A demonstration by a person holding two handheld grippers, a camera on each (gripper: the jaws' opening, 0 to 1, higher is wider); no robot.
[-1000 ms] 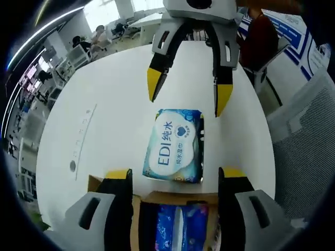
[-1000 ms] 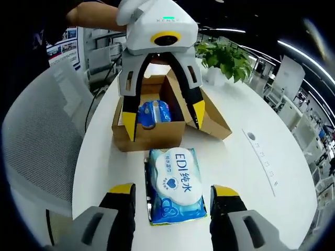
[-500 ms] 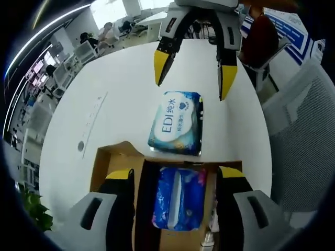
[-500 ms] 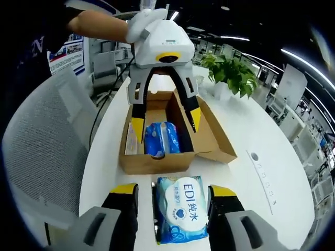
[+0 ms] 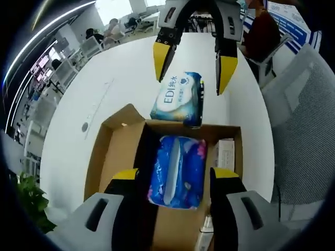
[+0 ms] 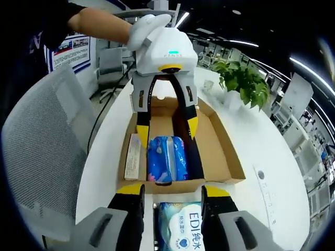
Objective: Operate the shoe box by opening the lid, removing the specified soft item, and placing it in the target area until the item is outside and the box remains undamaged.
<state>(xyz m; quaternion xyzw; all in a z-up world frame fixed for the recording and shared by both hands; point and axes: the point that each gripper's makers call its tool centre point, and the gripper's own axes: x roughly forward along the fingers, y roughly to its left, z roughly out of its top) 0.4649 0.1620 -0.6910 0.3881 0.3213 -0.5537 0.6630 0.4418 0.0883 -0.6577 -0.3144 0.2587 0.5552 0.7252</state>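
Box (image 6: 220,151) lid open; wipes pack (image 5: 179,97) outside at twelve o'clock. Blue packet (image 6: 166,159) remains inside. Left gripper (image 5: 170,180) and right gripper (image 6: 172,193) gape, empty.

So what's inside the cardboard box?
The open shoe box holds a dark blue soft pack and a flat white packet against one side wall. Whatever lies under the pack is covered.

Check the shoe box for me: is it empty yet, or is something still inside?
Not empty. The open shoe box holds a blue soft pack and a small white carton; the EDI wipes pack lies outside.
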